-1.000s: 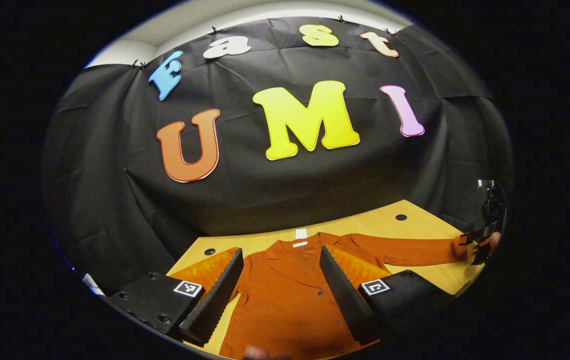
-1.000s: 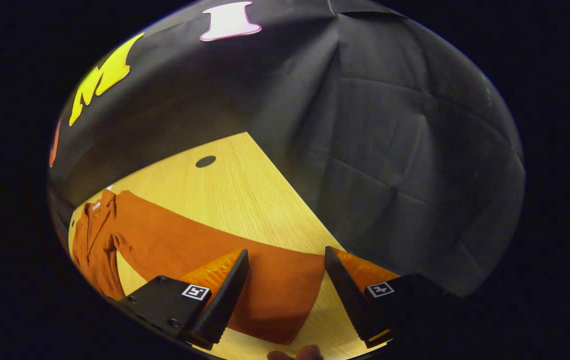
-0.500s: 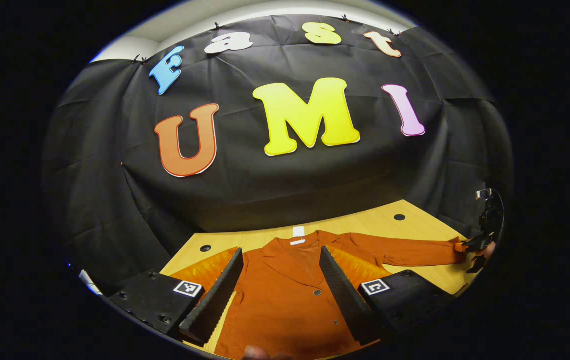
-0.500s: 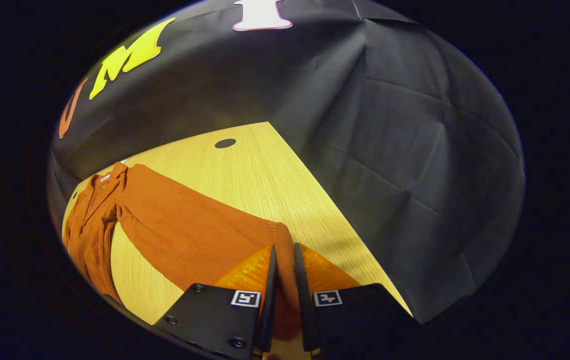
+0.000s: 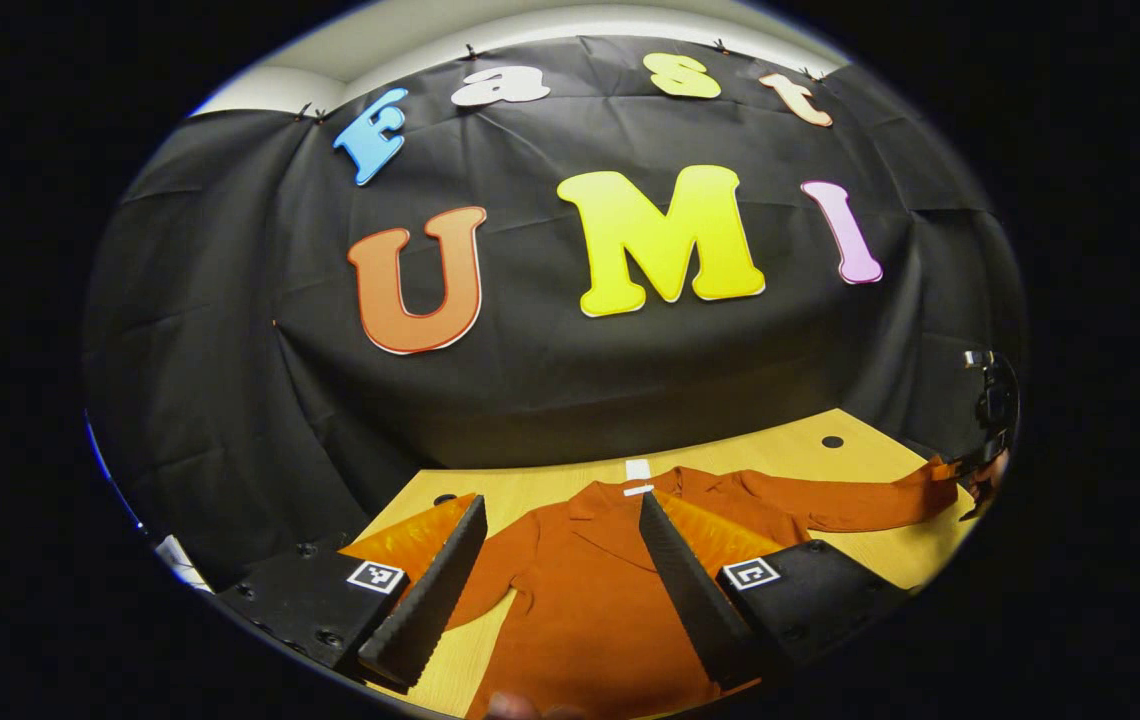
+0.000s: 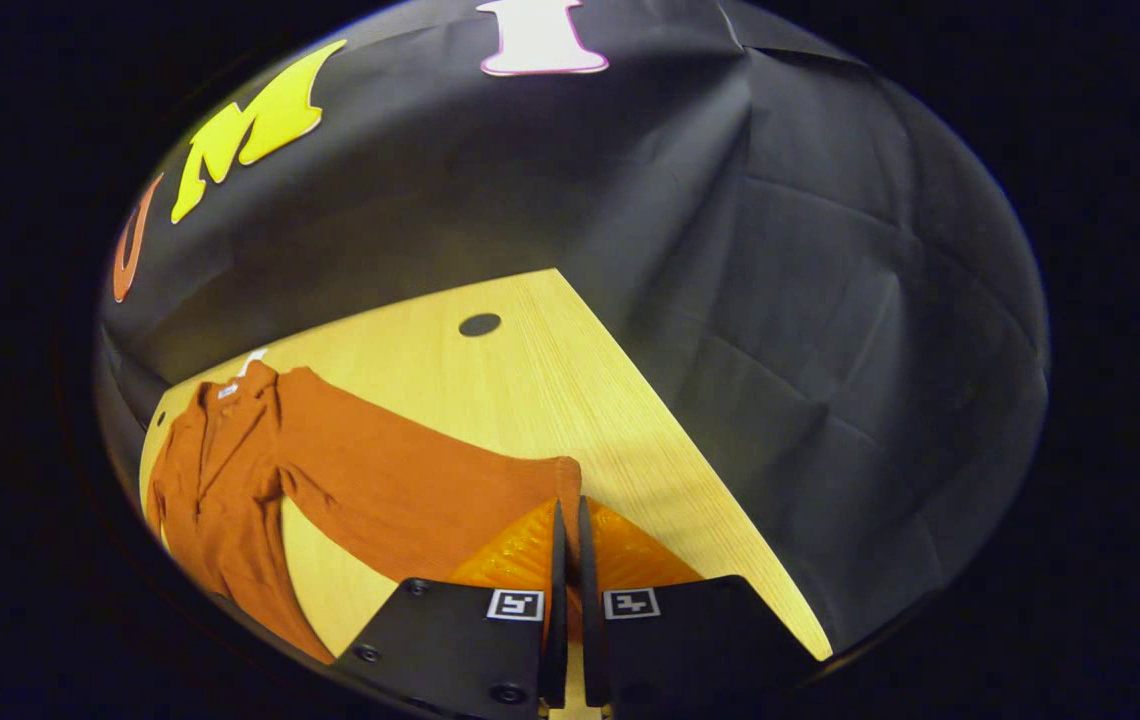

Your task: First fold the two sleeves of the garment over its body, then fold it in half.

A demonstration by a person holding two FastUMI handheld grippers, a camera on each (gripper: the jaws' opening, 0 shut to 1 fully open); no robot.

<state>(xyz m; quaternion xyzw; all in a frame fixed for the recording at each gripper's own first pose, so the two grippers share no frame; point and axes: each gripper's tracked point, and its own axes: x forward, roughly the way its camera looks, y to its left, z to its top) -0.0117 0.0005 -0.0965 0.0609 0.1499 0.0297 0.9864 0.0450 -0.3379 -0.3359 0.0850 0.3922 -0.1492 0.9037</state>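
The rust-orange garment [image 5: 590, 600] lies spread front-up on the wooden table [image 5: 810, 455], collar toward the far wall. In the left gripper view, the left gripper [image 5: 560, 575] hovers above the garment's body with its fingers spread wide, gripping nothing; the cloth shows between them. In the right gripper view, the right gripper [image 6: 567, 600] has its fingers pressed together on the cuff end of the right sleeve [image 6: 400, 490], which stretches from there across the table toward the collar at far left. In the left gripper view this sleeve [image 5: 830, 500] rises slightly at its far right end. Black cloth [image 6: 780, 300] backs the table. A dark round hole [image 6: 479, 324] sits in the tabletop beyond the sleeve.
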